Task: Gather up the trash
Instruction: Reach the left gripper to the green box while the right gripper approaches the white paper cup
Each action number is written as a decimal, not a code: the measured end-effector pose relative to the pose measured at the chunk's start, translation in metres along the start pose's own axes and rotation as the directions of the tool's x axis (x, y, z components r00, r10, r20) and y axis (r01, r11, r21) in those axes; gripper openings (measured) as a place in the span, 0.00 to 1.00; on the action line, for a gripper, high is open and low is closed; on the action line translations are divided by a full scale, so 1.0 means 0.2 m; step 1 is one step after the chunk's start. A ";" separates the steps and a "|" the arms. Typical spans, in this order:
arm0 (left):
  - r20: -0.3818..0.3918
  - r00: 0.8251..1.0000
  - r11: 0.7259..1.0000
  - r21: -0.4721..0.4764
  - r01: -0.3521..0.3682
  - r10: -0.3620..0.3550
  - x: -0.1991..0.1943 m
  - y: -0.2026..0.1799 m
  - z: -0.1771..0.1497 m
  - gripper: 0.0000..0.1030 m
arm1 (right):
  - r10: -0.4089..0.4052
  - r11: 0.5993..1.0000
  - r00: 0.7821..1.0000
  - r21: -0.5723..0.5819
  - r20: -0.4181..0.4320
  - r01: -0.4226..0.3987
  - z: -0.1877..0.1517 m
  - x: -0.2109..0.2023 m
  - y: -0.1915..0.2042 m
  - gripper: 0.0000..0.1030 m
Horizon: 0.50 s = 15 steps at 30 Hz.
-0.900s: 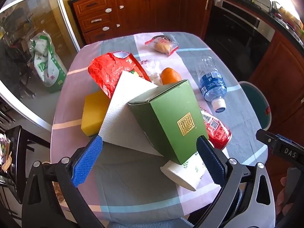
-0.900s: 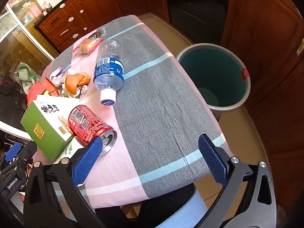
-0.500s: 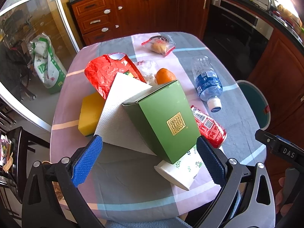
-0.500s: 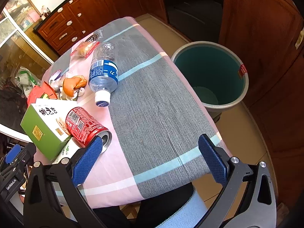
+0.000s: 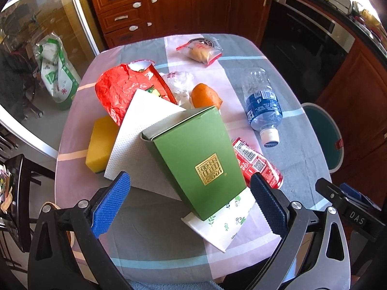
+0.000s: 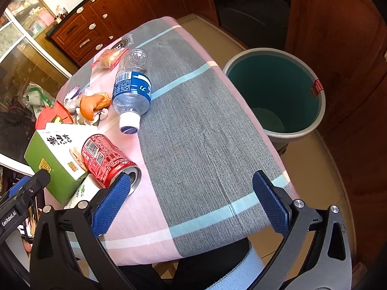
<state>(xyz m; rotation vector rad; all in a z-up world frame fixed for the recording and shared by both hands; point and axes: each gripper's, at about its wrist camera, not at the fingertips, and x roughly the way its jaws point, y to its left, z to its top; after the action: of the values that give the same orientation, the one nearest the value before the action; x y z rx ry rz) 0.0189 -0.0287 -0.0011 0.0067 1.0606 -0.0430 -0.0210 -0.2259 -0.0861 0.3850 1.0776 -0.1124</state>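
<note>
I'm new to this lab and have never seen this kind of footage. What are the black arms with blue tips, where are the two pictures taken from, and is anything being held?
A person holds two tools, one per hand. Each picture comes from a camera on a tool, looking along its fingers. The left hand-held gripper and right hand-held gripper are both open and hold nothing. On the table lie a green box, red can, plastic bottle, paper towel, yellow sponge, red wrapper and an orange. A teal bin stands beside the table.

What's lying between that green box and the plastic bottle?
A red soda can on its side, lying against the green box, short of the plastic bottle. Both views show it.
</note>
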 end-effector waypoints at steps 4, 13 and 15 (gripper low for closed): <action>-0.007 1.000 0.999 -0.034 0.011 -0.011 0.03 -0.04 0.06 0.96 | 0.007 1.000 1.000 0.007 0.002 -0.007 0.01 0.01 -0.02 0.94; -0.039 0.996 0.996 -0.032 -0.077 0.076 0.16 -0.07 0.06 0.96 | 0.008 1.000 1.000 0.000 -0.013 -0.008 0.02 0.04 -0.04 0.94; -0.033 0.997 0.997 -0.025 -0.074 0.073 0.16 -0.06 0.06 0.85 | 0.008 1.000 1.000 -0.007 -0.021 -0.008 0.03 0.05 -0.03 0.94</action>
<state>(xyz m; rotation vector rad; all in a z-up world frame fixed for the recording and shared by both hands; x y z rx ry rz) 0.0448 -0.0414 -0.0239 0.0225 1.0917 0.0381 -0.0133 -0.2325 -0.0949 0.3849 1.0971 -0.0979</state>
